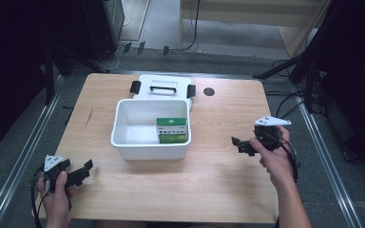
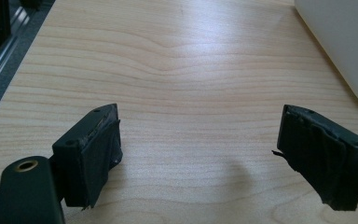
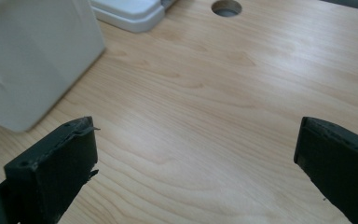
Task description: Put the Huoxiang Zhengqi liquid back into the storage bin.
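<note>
High view: white bin (image 1: 123,142) at table (image 1: 218,190) centre, green box (image 1: 172,130) inside at its 4 o'clock corner; lid (image 1: 164,85) lies flat touching the bin at 12. Left gripper (image 1: 83,172) at 8 o'clock, right gripper (image 1: 240,145) at 3, both well apart from the bin. Left gripper view: jaws spread wide over bare wood, bin wall (image 2: 345,42) at 2 o'clock. Right gripper view: jaws wide apart, empty; bin wall (image 3: 32,60) at 10, table hole (image 3: 226,7) at 12.

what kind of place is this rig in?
Likely a lab or recording workshop: a light wooden table on grey floor, black tripod-like stands around it, metal floor rails, and trailing cables.
</note>
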Demonstrator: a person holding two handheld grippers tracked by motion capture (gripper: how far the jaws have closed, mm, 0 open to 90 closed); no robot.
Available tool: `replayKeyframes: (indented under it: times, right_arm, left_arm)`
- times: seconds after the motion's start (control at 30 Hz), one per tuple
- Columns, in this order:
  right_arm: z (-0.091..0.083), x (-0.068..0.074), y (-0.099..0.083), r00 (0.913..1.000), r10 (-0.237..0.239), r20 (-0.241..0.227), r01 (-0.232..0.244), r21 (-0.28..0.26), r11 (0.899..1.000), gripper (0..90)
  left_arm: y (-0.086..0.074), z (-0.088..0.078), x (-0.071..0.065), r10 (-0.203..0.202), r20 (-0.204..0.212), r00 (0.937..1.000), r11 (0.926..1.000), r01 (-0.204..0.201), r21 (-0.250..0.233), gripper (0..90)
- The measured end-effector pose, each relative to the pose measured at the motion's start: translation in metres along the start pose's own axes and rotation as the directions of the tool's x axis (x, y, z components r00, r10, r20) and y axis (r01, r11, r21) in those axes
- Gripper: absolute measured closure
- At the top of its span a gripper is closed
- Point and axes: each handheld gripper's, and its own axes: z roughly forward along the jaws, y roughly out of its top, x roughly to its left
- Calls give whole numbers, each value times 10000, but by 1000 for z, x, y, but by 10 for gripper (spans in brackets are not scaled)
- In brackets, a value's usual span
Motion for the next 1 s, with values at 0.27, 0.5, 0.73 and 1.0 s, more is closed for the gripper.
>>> replayKeyframes:
  times: [0.27, 0.5, 0.73, 1.0]
  right_arm:
    - [0, -10, -43, 9980, 602, 180, -593, -476, 9971, 0]
    - [-3, -18, -79, 9917, 1208, 439, -1177, -678, 9907, 0]
    - [-11, -26, -109, 9824, 1726, 710, -1656, -945, 9816, 0]
    - [-26, -33, -132, 9703, 2187, 1032, -2048, -1306, 9701, 0]
  left_arm:
    - [0, 0, 0, 80, -11, 10000, 9999, -80, 76, 144]
    - [0, 0, 0, 104, -60, 9999, 9999, -103, 86, 144]
    - [0, 0, -1, 138, -66, 9999, 9999, -137, 74, 144]
    - [0, 0, -1, 133, -95, 9999, 9999, -132, 85, 144]
